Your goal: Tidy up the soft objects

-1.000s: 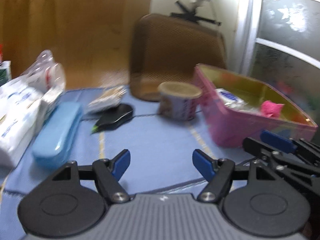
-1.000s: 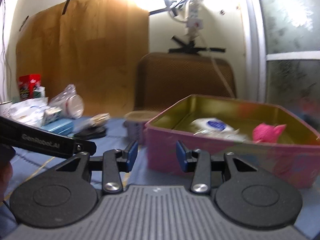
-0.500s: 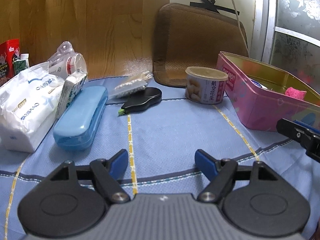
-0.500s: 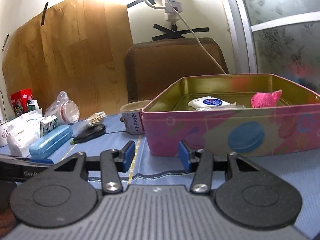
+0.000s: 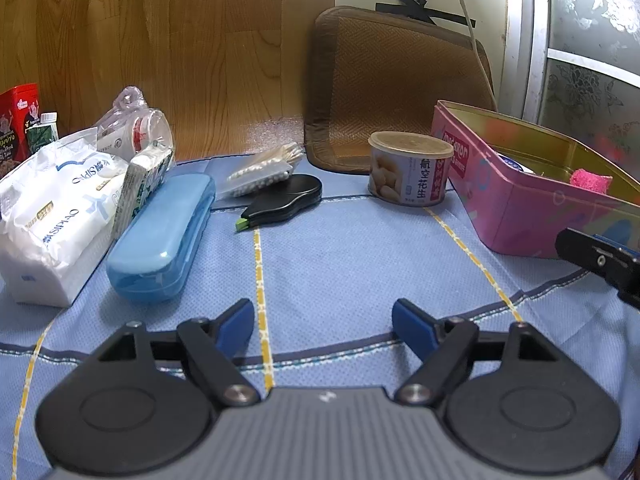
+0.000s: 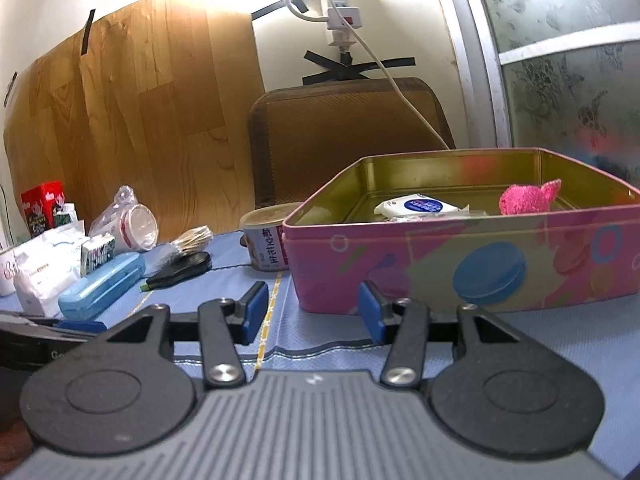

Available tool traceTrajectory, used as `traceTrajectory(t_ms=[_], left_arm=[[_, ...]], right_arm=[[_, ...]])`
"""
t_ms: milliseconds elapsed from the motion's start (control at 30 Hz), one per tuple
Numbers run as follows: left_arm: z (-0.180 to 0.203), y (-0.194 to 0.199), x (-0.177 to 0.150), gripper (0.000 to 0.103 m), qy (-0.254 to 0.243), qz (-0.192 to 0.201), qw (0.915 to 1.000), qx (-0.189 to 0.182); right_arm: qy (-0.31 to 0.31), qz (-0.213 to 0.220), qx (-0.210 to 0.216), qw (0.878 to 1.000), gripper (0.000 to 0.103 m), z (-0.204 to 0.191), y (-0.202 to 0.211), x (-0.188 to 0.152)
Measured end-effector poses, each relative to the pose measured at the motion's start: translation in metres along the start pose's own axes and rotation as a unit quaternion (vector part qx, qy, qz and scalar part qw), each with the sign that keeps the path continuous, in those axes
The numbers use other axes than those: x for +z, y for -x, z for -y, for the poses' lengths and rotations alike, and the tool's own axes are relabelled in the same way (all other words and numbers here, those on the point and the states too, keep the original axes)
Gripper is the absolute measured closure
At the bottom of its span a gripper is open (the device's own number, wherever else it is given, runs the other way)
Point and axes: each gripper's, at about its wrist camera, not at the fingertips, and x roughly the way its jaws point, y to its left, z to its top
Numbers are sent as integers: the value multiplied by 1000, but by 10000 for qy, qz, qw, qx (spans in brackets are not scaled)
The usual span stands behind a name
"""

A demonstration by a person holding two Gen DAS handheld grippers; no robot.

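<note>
A pink tin box stands at the right on the blue cloth, holding a pink fluffy toy and a white tissue pack. At the left lie a large white tissue pack, a small green-white pack and a bag of cotton swabs. My left gripper hovers over bare cloth, jaws opening, nothing between them. My right gripper sits just before the tin's front wall, jaws opening, empty; its tip shows in the left wrist view.
A blue plastic case, a black correction-tape dispenser, a peanut can, a bagged cup and a red box stand about. A brown cushion leans on the back wall. A power cable hangs behind.
Both grippers' jaws have spread wider. The views have steadied from blur, and the right view has rolled slightly and lowered toward the tin's front. No object was taken or moved.
</note>
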Motion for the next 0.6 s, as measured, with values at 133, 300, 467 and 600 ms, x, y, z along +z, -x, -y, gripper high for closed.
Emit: traceTrajectory(t_ms=[133, 300, 467, 600], left_arm=[[0, 0, 0, 24, -3, 0, 10000, -8], [1, 0, 0, 22, 1, 0, 10000, -12], [0, 0, 0, 13, 41, 11, 10000, -47], [-2, 0, 0, 11, 93, -7, 9999, -66]], right_arm=[[-206, -5, 64, 9998, 47, 6, 0, 1], [-340, -7, 108, 9994, 44, 9, 0, 1], [-392, -1, 125, 9992, 42, 11, 0, 1], [-439, -6, 128, 9990, 40, 12, 0, 1]])
